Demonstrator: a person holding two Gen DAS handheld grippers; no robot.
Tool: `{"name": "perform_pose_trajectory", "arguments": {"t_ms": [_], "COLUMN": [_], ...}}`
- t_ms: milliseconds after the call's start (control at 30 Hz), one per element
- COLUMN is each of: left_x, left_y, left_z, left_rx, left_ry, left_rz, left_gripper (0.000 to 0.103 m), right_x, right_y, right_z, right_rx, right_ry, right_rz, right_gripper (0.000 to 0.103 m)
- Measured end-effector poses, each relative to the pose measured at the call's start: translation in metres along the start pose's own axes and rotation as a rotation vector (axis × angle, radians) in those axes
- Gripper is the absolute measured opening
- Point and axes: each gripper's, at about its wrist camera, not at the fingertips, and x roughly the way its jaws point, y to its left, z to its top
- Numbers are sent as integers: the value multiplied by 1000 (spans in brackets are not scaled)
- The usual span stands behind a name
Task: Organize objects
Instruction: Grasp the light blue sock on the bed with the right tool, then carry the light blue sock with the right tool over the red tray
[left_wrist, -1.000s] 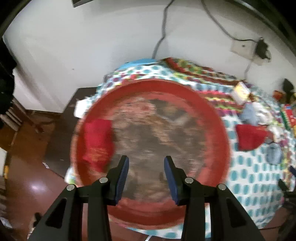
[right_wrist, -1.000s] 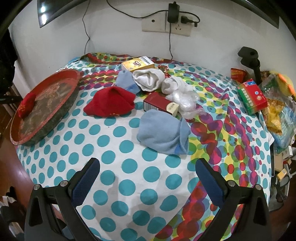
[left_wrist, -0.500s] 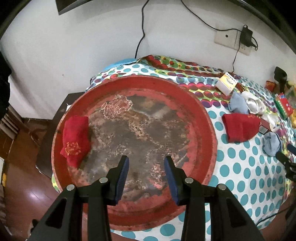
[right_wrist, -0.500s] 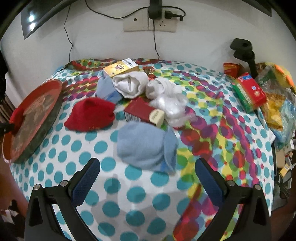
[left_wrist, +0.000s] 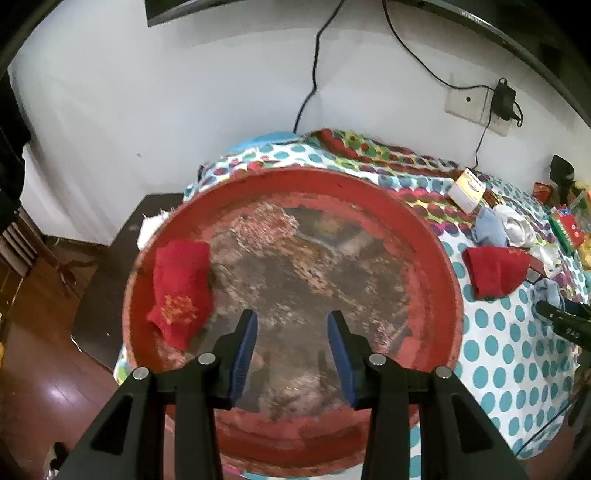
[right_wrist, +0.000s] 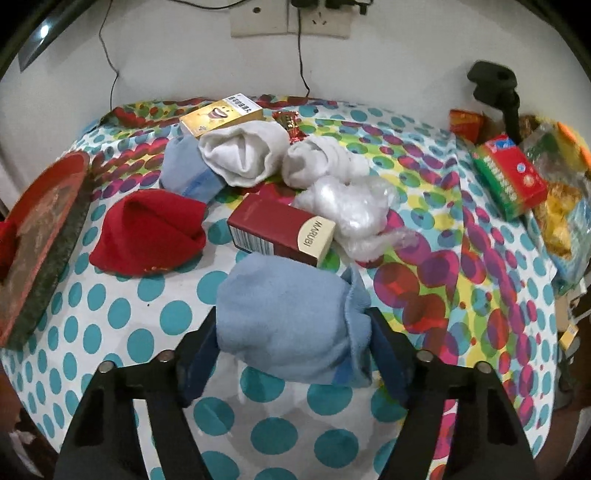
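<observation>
My right gripper (right_wrist: 291, 350) is low over the dotted tablecloth. Its jaws are closing on a rolled light blue sock (right_wrist: 288, 317), and both pads touch the sock's sides. My left gripper (left_wrist: 291, 317) hangs open over a round red tray (left_wrist: 436, 258), with nothing between its fingers. A folded red sock (left_wrist: 181, 291) lies at the tray's left side. On the cloth lie another red sock (right_wrist: 147, 236), a second blue sock (right_wrist: 184, 170) and two white sock rolls (right_wrist: 243, 155). The tray's edge (right_wrist: 40, 236) shows at the left of the right wrist view.
A maroon box (right_wrist: 277, 232) and crumpled clear plastic (right_wrist: 351, 206) lie just beyond the held sock. Further back is a yellow box (right_wrist: 221, 114). A red-green box (right_wrist: 509, 177) and snack bags (right_wrist: 561, 206) crowd the right edge. A dark low table (left_wrist: 110, 280) stands below the tray's left.
The right gripper came forward and down onto the light blue sock, and its wide jaws narrowed around it. The left gripper stayed above the tray with the same gap.
</observation>
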Motion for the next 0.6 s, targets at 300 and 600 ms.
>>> {"name": "perform_pose_trajectory", "arguments": {"t_ms": [300,600], "left_x": [0,-5], "left_y": [25,45], "left_z": [-1,-1], "left_rx": [-62,-115], "left_ry": [6,6], "left_rz": [-31,-9], "left_gripper": [40,40], "right_x": [-16,-57], "right_y": [4,31], "right_z": [-3,-2], "right_rx": [48,19], "right_ry": [-13,-87], "right_rz": [34,62], "right_gripper": [47,47]}}
